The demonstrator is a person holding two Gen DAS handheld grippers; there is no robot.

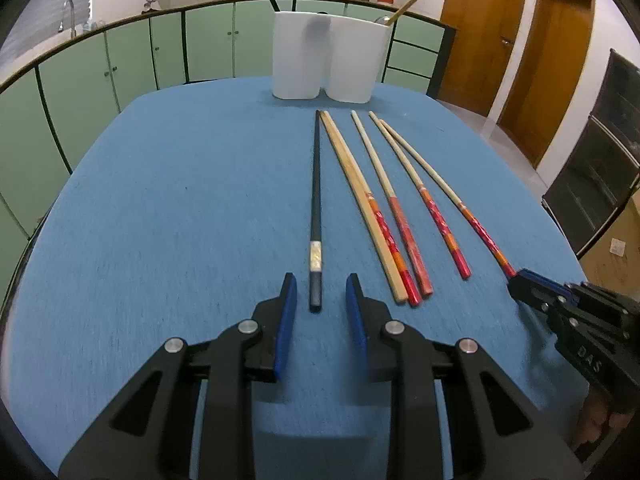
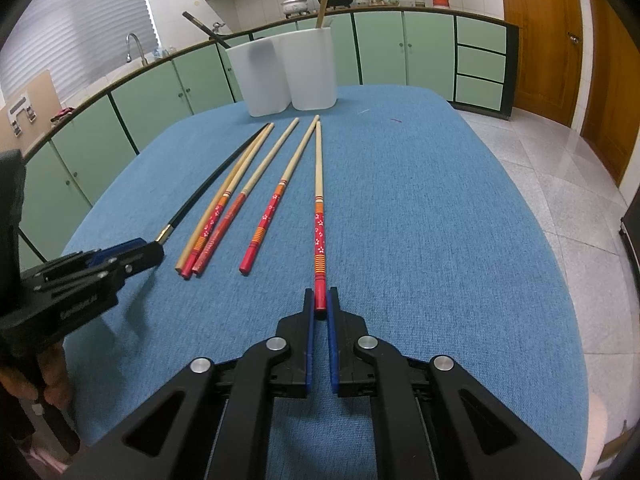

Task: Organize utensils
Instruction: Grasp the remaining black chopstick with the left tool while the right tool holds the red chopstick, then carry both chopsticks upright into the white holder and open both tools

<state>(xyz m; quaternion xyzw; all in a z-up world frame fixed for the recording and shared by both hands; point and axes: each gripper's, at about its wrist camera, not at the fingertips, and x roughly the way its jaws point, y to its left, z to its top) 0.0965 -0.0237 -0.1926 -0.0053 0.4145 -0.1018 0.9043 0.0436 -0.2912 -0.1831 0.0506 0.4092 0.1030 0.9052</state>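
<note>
A black chopstick (image 1: 316,208) lies on the blue tablecloth (image 1: 180,200), its near end between the fingers of my left gripper (image 1: 320,294). The pads stand apart from it on both sides, so that gripper is open. My right gripper (image 2: 320,304) is shut on the red end of the rightmost red-patterned chopstick (image 2: 319,216), which rests flat on the cloth. Between these two lie several more chopsticks (image 1: 384,216), one plain wood, the others red-ended. Two white holders (image 1: 298,56) (image 1: 356,60) stand at the far edge; one holds a black stick, the other a wooden one.
The table's right edge drops to a tiled floor (image 2: 560,184). Green cabinets (image 1: 120,64) and a counter run behind the table. A dark cabinet (image 1: 600,168) stands at the right. A hand (image 2: 52,376) grips the left tool's handle.
</note>
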